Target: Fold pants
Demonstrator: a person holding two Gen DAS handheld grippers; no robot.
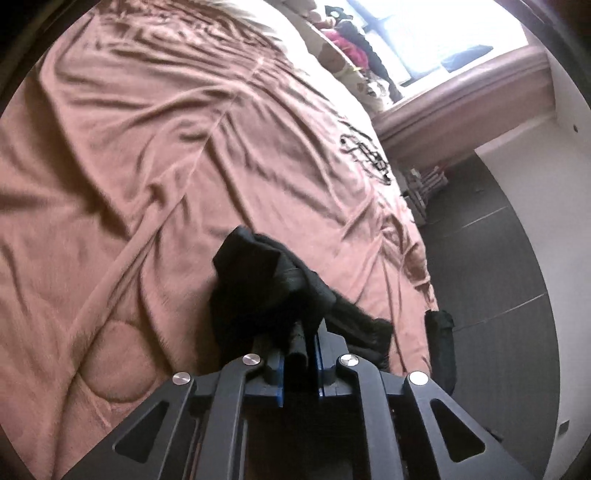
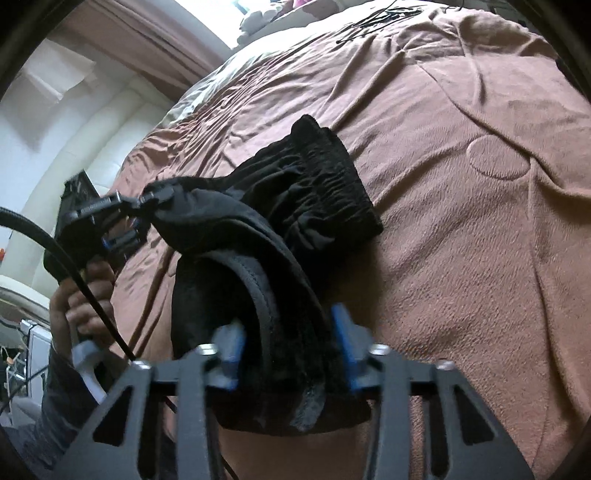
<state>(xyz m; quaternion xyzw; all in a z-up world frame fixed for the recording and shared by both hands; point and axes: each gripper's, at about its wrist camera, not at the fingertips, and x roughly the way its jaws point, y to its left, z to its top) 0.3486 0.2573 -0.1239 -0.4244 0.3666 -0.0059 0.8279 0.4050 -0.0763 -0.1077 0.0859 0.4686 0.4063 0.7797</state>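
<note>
**Both grippers clamped on the pants, fold about to begin**

The black pants lie bunched on the brown bedspread, centre frame. The left gripper pinches a fabric edge; the right gripper is closed on a thick hem fold. Judged next: lift and spread the cloth flat. Fabric looks soft, with a gathered elastic waistband.

A bed under a rumpled pinkish-brown blanket fills most of both views. Daylight pours through a window beyond its far end, above a pink padded ledge where clothes lie heaped. Beside the bed, dark grey floor runs along a white wall. Pale curved upholstery rises at the bed's other side.
</note>
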